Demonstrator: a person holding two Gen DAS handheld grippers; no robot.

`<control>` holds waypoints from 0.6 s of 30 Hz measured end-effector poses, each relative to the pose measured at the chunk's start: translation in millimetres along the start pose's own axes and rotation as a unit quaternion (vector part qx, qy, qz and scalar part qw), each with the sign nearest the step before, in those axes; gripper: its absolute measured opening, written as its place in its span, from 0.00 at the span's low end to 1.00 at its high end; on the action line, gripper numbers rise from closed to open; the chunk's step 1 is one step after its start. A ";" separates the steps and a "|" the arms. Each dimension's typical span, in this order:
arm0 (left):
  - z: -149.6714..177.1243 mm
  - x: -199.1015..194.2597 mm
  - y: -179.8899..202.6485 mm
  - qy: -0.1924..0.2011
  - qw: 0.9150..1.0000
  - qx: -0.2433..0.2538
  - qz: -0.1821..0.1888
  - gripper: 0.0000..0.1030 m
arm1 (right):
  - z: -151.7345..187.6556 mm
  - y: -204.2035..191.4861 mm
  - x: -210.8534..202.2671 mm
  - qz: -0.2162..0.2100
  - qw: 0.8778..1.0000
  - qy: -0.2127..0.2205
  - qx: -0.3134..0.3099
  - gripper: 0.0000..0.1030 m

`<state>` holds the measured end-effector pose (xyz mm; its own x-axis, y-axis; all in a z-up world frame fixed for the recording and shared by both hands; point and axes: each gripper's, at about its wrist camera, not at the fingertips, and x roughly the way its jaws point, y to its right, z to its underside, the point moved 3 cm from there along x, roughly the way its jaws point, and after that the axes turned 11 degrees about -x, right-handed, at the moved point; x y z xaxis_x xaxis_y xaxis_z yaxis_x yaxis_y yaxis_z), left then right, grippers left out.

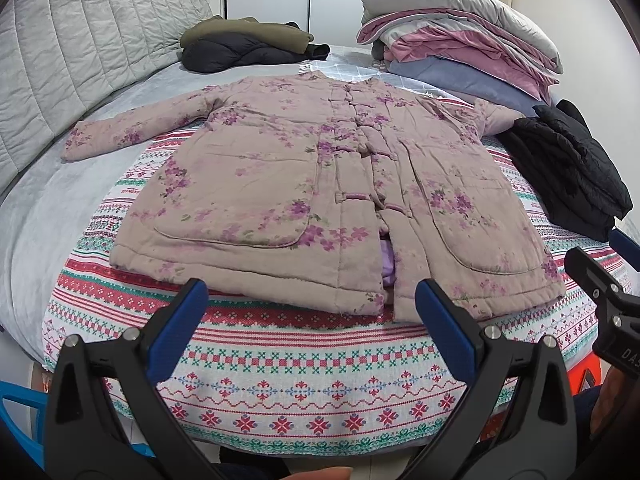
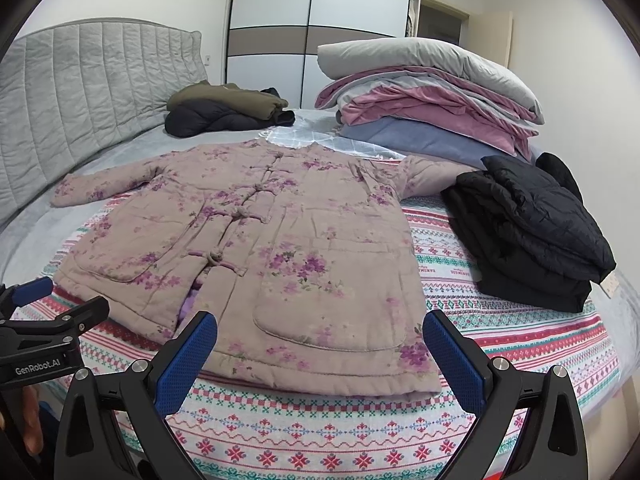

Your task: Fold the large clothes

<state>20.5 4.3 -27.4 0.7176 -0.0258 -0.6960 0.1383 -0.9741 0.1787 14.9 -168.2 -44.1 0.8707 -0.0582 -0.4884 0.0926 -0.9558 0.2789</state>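
A pink padded floral jacket [image 1: 280, 168] lies flat and face up on a patterned cloth [image 1: 304, 392] on the bed, sleeves spread out, front fastened with knot buttons. It also shows in the right wrist view [image 2: 288, 248]. My left gripper [image 1: 312, 304] is open and empty, just short of the jacket's hem near the front slit. My right gripper [image 2: 320, 336] is open and empty, its fingers over the hem by the right pocket. The right sleeve end lies behind a black garment.
A folded black jacket [image 2: 528, 232] sits on the bed to the right. A stack of folded quilts [image 2: 432, 92] stands at the back right. Olive and black jackets [image 2: 224, 112] lie at the back by the grey headboard [image 2: 88, 96]. The right gripper shows at the left wrist view's edge [image 1: 608, 304].
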 end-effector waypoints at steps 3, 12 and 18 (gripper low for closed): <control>-0.4 2.3 -1.4 -0.010 1.000 0.004 0.002 1.00 | 0.2 -0.6 1.3 0.002 1.000 -0.003 0.000 1.00; -28.4 18.5 -103.4 -0.013 0.992 -0.116 -0.041 1.00 | 30.4 57.2 41.5 -0.058 0.986 -0.081 0.131 1.00; -26.8 34.4 -164.2 -0.075 0.975 -0.196 -0.072 1.00 | 80.7 110.6 78.8 -0.147 0.932 -0.144 0.298 1.00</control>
<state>40.8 169.3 -62.1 0.5677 0.0441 -0.8220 0.5021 -0.8098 0.3034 54.7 -301.7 -118.5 0.6771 0.2377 -0.6965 -0.0536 -0.9279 -0.3688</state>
